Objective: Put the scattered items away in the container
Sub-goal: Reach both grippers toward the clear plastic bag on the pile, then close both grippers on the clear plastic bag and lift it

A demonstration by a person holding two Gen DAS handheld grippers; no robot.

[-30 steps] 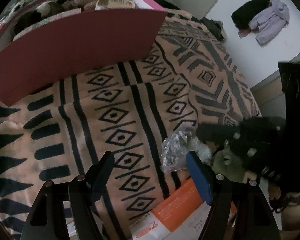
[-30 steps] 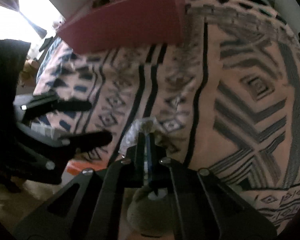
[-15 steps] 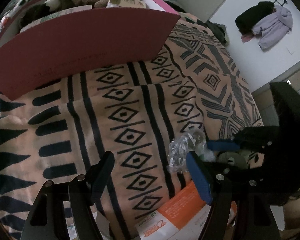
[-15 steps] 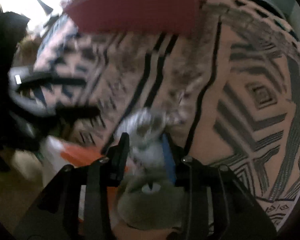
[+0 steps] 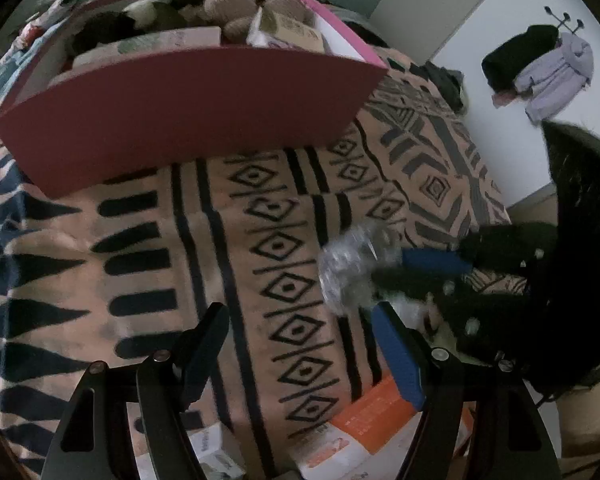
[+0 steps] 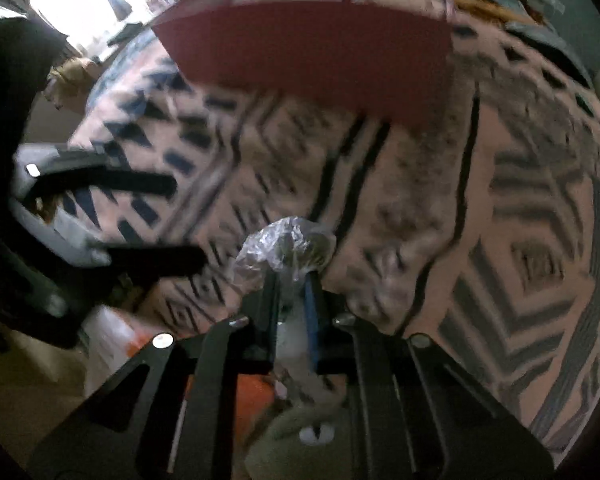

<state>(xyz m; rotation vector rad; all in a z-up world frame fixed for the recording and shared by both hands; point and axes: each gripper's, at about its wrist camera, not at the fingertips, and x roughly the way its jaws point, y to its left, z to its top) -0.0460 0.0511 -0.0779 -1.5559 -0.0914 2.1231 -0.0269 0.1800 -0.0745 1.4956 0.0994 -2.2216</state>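
Across the whole scene spreads a pink blanket [image 5: 260, 208] with black diamonds, bars and stripes, covering a bed. At its far side stands the container [image 5: 188, 108], a dark red box with a pink rim, already heaped with plush toys [image 5: 236, 8], a small carton [image 5: 296, 32] and a flat pale box [image 5: 160, 40]. On the white wall beyond, a black coat [image 5: 516, 56] and a lilac coat [image 5: 556, 72] hang from a rack.

Off the blanket's near edge lies an orange-and-white box [image 5: 364, 420], with smaller white cartons [image 5: 212, 452] beside it. In the right wrist view a greenish plush [image 6: 312, 432] shows below the fingers, just next to the orange box.

The left gripper [image 5: 300, 328] has its jaws well apart with nothing between them, only blanket pattern behind.

The right gripper [image 6: 292, 280] is closing, and its jaws are all but together, pinching the neck of a crumpled clear plastic bag [image 6: 284, 248]. The bag bunches out past the fingertips, over the blanket, well short of the container. From the left wrist view the same bag [image 5: 352, 264] appears blurred, just beyond the left gripper's blue pad [image 5: 396, 352], with the right gripper's blue pad [image 5: 436, 262] against it.
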